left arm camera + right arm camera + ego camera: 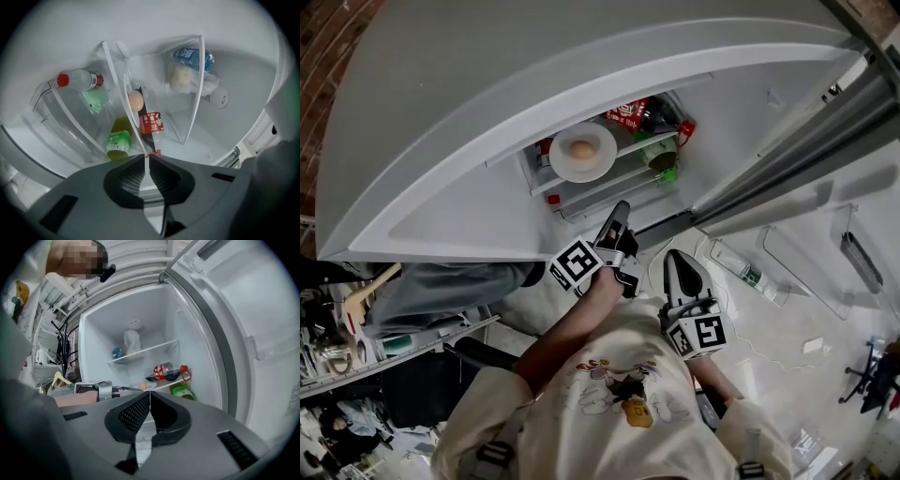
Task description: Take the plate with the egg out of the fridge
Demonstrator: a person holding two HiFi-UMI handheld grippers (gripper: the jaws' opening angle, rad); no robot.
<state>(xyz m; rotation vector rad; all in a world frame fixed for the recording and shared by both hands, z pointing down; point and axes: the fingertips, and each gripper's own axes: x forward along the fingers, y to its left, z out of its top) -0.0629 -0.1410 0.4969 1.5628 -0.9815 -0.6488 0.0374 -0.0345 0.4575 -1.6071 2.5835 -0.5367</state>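
The plate [598,169] with the egg [580,149] sits on a shelf [161,383] inside the open fridge [98,333], at the shelf's left end. Just in front of it the left gripper [622,208] points into the compartment. In the left gripper view its jaws are almost together, with only a thin slit between them and nothing clamped. The plate's rim runs edge-on right up to the tips, but whether they touch it cannot be told. Right of the plate a cola bottle [630,114] lies on its side on the same shelf, with a green-labelled bottle [661,156] below it. Further right the right gripper [675,255] hangs back near the person's chest, well apart from the shelf, its jaws together and empty.
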